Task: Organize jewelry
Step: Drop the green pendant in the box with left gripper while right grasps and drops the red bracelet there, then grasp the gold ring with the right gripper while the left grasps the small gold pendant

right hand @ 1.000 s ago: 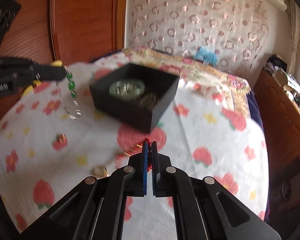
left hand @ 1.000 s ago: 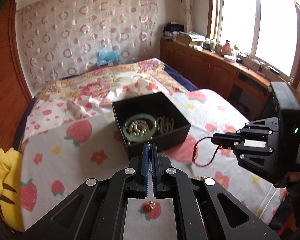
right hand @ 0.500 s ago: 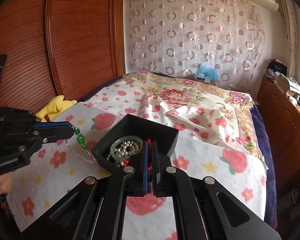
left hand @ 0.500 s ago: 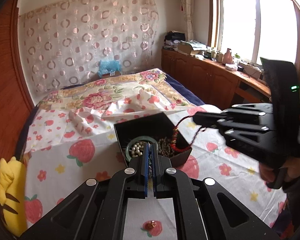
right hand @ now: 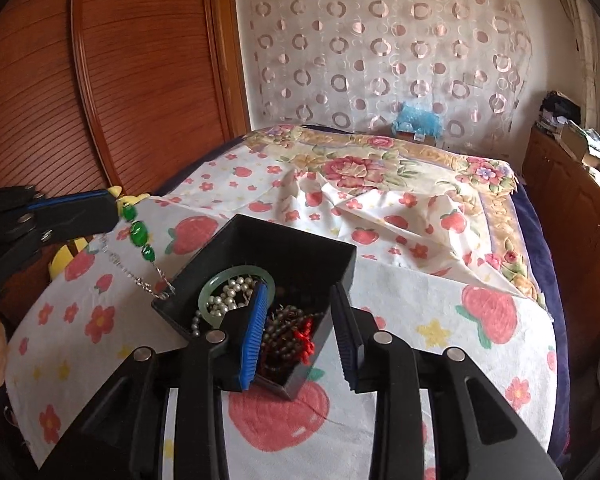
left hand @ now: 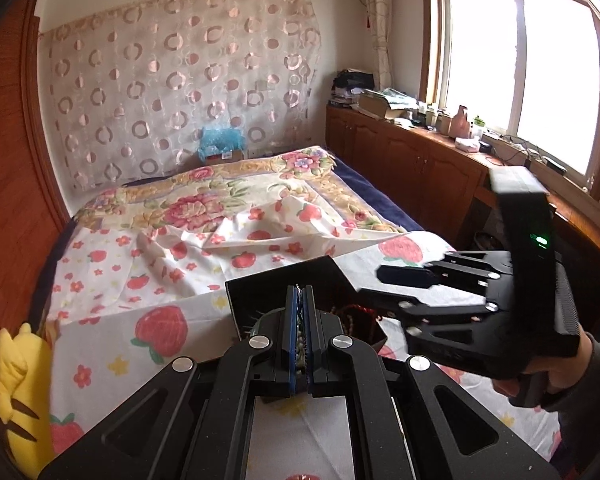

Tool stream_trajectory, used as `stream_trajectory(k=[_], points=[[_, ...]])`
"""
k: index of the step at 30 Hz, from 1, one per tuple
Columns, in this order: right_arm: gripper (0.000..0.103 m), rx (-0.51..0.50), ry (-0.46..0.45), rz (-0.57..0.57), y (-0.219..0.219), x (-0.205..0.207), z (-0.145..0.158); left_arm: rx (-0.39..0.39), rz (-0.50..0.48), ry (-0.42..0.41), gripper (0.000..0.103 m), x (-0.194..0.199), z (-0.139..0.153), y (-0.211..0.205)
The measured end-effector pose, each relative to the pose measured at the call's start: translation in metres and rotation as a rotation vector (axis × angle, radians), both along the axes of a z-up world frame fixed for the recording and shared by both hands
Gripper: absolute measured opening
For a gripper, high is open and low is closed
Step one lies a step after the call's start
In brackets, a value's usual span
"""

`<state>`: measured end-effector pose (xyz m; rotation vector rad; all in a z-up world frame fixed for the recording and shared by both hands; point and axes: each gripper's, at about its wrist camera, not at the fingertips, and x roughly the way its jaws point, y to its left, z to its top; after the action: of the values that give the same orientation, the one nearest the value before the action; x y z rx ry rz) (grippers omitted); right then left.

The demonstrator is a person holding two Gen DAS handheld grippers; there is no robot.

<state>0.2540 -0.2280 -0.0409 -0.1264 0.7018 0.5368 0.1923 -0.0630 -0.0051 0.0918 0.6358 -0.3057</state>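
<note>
A: Start from the left. What does the left claw (right hand: 114,210) have?

B: Its jaws are pinched tight on the top of a green-bead chain (right hand: 140,236). The chain hangs slack from that pinch, and its thin silver tail reaches the near-left corner of the black box (right hand: 300,248). I cannot tell whether it touches the rim.

A: How will it handle?

B: Light and limp, I judge. It swings and can snag on the box wall. The glassy beads look slippery, so a hold on the metal links beside a bead seems safer than on a bead itself.

A: And inside the box?

B: At its left side lies a pale green bangle (right hand: 236,276), stiff and likely brittle, with a pearl strand (right hand: 224,300) heaped inside its ring. To the right of those sits a dark bead strand (right hand: 288,320) with a red tassel knot (right hand: 305,330). These are soft and tangle easily.

A: The right claw (right hand: 300,336)?

B: Spread wide and empty, its blue pads just above the near end of the box, over the dark beads. The box rests on the strawberry-print bed cover (right hand: 440,300).
</note>
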Motion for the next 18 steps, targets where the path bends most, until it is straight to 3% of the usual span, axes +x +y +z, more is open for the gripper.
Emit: stream_trajectory(k=[18], points=[[0.036, -0.024, 0.03, 0.002, -0.028, -0.054, -0.027, 0.036, 0.013, 0.092, 0.002, 0.044, -0.036, -0.015]])
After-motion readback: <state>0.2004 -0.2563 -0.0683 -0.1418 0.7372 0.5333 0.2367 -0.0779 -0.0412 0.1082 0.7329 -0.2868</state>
